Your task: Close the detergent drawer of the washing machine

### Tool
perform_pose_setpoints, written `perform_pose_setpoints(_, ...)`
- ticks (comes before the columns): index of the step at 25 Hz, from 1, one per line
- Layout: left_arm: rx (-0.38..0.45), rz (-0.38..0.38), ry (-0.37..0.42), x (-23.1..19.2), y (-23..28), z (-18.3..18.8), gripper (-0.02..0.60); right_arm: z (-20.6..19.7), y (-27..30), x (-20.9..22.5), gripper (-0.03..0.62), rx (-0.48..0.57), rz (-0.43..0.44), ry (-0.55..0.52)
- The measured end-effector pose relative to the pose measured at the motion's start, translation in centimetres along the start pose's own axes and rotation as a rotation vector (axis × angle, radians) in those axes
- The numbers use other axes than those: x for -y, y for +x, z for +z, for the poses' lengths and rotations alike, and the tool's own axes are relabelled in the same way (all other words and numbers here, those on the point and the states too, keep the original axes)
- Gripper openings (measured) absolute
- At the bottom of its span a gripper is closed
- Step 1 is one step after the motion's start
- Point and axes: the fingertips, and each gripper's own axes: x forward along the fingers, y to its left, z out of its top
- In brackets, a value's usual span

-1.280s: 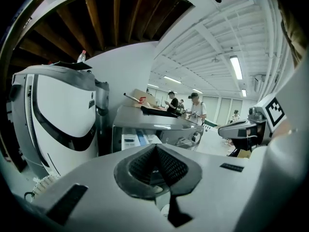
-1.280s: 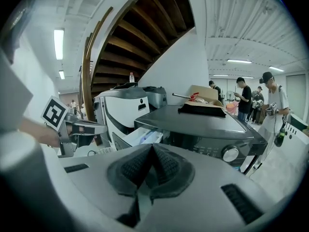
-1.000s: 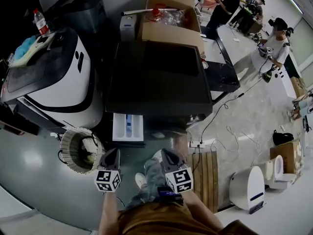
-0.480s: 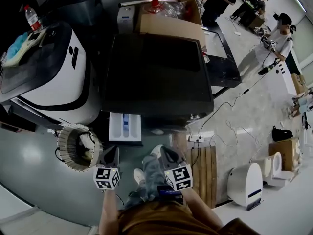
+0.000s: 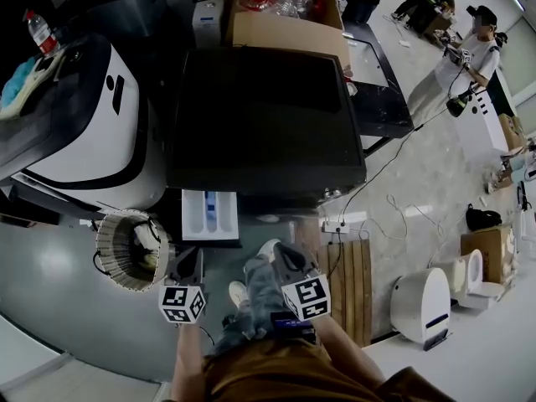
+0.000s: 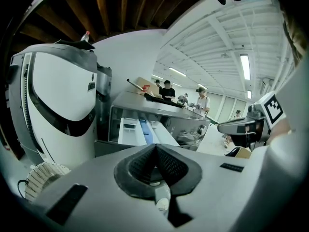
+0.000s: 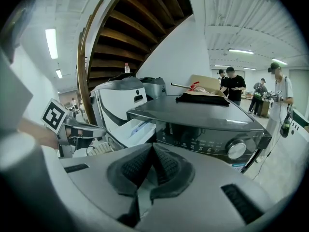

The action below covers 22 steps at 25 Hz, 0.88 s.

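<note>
The white detergent drawer [image 5: 209, 214] stands pulled out from the front of the dark grey washing machine [image 5: 264, 120]; a blue insert shows inside it. The same drawer [image 6: 140, 132] lies straight ahead in the left gripper view and at the left, drawer [image 7: 137, 128], in the right gripper view. My left gripper [image 5: 188, 266] hangs just below the drawer, apart from it, jaws shut on nothing. My right gripper [image 5: 289, 260] is beside it to the right, also shut and empty, facing the machine's control panel [image 7: 203, 139].
A white top-loading machine [image 5: 84, 115] stands left of the washer. A round wicker basket [image 5: 130, 249] sits on the floor by my left gripper. A cardboard box [image 5: 285, 15] is behind the washer. Cables and a wooden pallet [image 5: 352, 287] lie at the right. People stand far right.
The head view has shifted so the washer and drawer sit slightly nearer and lower. Both grippers have kept their places below the drawer, still shut.
</note>
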Motion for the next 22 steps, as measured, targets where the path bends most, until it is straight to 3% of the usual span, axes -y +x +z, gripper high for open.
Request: perform_pose_setpoints(22, 0.023, -0.015, -0.025, -0.8, 2.0, 1.7, 0.023, 0.2, 1.2, 1.5, 0.012, -0.020, -0.021, 0.029)
